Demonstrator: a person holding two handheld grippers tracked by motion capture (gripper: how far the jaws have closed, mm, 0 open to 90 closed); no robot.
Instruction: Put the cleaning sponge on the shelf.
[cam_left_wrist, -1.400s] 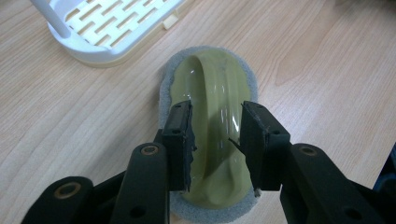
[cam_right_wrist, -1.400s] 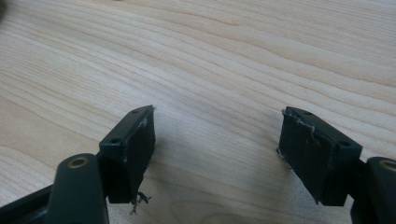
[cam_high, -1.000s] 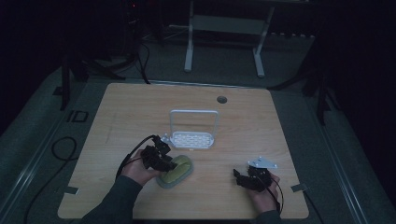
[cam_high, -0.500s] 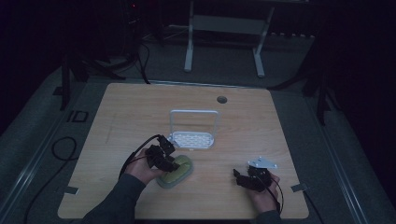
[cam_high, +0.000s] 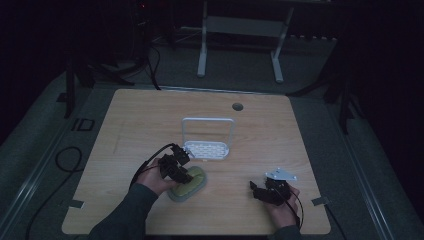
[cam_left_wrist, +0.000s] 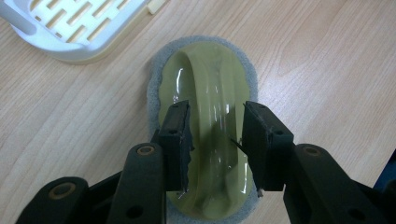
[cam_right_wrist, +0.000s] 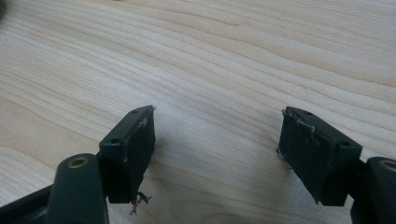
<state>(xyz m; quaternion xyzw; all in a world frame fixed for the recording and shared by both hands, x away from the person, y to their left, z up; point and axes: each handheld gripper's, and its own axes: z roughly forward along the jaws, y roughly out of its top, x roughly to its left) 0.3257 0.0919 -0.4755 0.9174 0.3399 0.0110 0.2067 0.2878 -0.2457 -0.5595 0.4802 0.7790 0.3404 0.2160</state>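
A scrubbing pad (cam_high: 190, 184) with a grey sponge base and a glossy yellow-green handle (cam_left_wrist: 210, 84) lies flat on the wooden table (cam_high: 140, 125), just in front of a white slotted dish. My left gripper (cam_high: 180, 173) comes down on it from the near left. Its jaws (cam_left_wrist: 216, 122) stand one on each side of the handle's raised ridge and press against it. My right gripper (cam_high: 257, 190) rests low at the table's front right, jaws wide apart (cam_right_wrist: 217, 128) over bare wood with nothing between them.
The white slotted dish (cam_high: 206, 149) with an upright wire frame stands mid-table; one corner of it lies close beyond the pad (cam_left_wrist: 70, 28). A round cable hole (cam_high: 237, 106) sits near the far edge. Dark floor and metal stand legs surround the table.
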